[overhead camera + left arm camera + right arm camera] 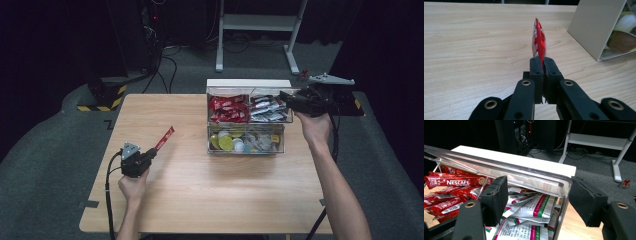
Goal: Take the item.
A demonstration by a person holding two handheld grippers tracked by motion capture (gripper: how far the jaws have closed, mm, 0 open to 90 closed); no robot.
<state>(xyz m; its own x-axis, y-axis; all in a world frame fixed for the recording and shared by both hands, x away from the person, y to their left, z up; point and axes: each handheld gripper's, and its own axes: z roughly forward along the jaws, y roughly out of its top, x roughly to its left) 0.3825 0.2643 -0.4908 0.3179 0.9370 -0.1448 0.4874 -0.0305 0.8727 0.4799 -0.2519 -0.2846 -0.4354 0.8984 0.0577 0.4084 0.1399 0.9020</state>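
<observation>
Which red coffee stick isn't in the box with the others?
The red Nescafe stick pinched in the left gripper, held over the bare table. All the other red sticks lie piled in the back-left compartment of the clear box.

The table (200, 190) is topped with pale wood-grain laminate of smooth, matt finish, and the floor around it is covered in rough grey carpet (45, 165). The red sachet (539, 40) is made of glossy, crinkled foil, as are the packets (451, 182) kept in the clear, shiny plastic organiser (524, 173). The fingers (495, 197) of the right gripper (536, 202) are faced with matt black foam-like padding.
</observation>
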